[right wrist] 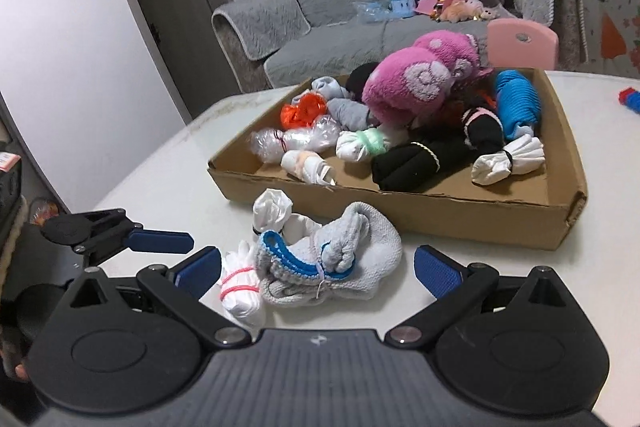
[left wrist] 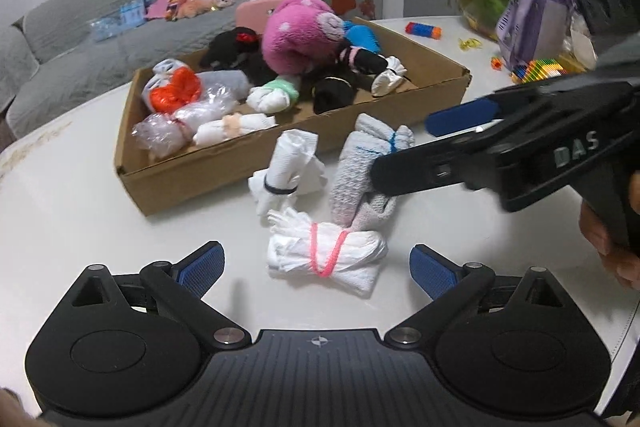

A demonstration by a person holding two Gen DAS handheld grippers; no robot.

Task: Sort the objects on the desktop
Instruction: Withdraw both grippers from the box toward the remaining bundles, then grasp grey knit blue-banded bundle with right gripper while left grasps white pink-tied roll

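Left gripper (left wrist: 316,263): jaws wide, empty, hovering over the white table (left wrist: 80,227), straddling the white folded sock bundle tied with a pink band (left wrist: 326,259). Soft, light, compressible; best pinched across the middle at the band so nothing unrolls. Just beyond: white sock roll with a black band (left wrist: 286,171), near the front wall of the shallow brown cardboard tray (left wrist: 224,163) (already holding many bundles). Right of that: grey knitted sock bundle with blue trim (right wrist: 332,259), limp, loosely folded, likely to sag if taken by one edge; grab the bunched centre. Right gripper (right wrist: 316,267): jaws wide, empty, framing the grey bundle, not visibly clamped.
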